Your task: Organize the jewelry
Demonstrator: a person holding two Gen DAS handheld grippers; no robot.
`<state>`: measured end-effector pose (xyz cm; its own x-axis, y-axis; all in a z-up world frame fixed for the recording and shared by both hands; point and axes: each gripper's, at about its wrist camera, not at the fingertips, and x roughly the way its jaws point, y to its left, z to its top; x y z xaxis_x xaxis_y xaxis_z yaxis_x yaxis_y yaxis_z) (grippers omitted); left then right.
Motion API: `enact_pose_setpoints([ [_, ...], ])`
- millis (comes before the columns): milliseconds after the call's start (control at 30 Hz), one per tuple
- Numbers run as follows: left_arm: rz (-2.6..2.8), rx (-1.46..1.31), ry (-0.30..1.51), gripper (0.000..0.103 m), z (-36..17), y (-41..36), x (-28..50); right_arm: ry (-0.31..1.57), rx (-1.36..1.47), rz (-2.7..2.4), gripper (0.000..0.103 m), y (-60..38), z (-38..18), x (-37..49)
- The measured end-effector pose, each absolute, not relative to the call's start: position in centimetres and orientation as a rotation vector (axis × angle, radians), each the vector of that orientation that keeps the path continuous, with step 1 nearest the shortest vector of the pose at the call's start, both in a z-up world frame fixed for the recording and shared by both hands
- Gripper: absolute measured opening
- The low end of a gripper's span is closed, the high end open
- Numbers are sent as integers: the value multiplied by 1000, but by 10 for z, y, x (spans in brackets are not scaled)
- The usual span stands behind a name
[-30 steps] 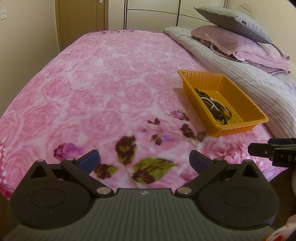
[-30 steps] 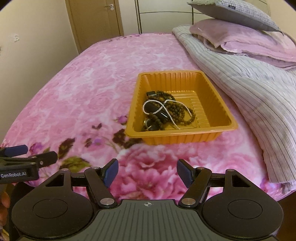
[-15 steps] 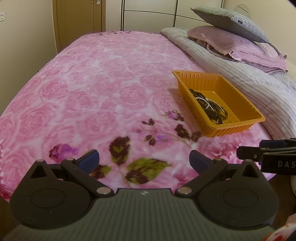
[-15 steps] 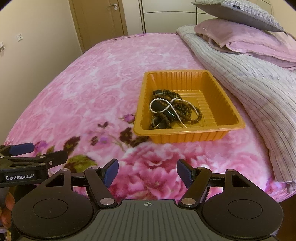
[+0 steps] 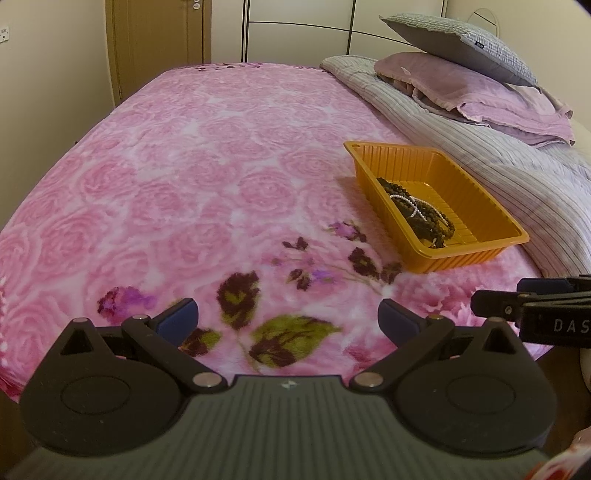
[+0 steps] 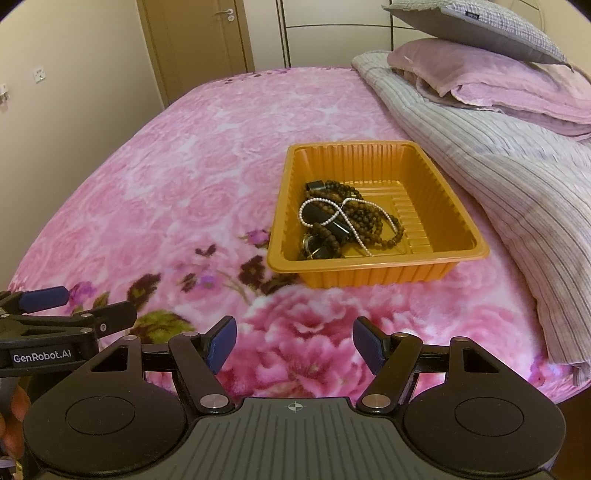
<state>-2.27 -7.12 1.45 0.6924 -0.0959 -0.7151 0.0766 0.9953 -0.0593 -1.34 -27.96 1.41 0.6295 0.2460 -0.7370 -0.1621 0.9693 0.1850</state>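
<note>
Both grippers draw back from the bed over the last second; tray looks smaller. Left gripper (image 5: 287, 317) and right gripper (image 6: 294, 343) gape wide, empty. Jewelry (image 6: 341, 221) lies heaped in orange tray (image 6: 373, 275): gathered already, or awaiting sorting.

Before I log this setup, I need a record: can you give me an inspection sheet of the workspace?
Surface: bed with pink floral blanket.
Job's things: orange tray on the blanket, holding tangled jewelry: dark bead strands and a white pearl strand.
Clutter: striped quilt beside the tray; pillows stacked on it.
Grippers: left claw open, empty; right claw open, empty, short of the tray.
Cables: nothing seen.
Surroundings: door, wall socket.
</note>
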Motion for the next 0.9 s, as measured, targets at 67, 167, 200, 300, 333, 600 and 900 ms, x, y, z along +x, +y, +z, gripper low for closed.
enact_pose_setpoints([
  [67,-98,-26,800,103,14,-71,-22,858,105,232,70,-279,14,-14],
  [167,-98,-26,800,103,14,-71,-23,854,106,231,70,-279,15,-13],
  [200,-98,-27,800,103,14,-71,-23,853,108,232,70,-279,15,-13],
  [300,-96,-26,800,103,14,-71,-23,853,107,231,70,-279,15,-13],
  [333,-97,-26,800,103,14,-71,-23,853,108,231,70,-279,15,-13],
  [600,-97,-27,800,103,15,-71,-23,853,108,232,70,-279,15,-13],
  [900,-97,-26,800,103,15,-72,-23,852,107,233,70,-279,15,-13],
])
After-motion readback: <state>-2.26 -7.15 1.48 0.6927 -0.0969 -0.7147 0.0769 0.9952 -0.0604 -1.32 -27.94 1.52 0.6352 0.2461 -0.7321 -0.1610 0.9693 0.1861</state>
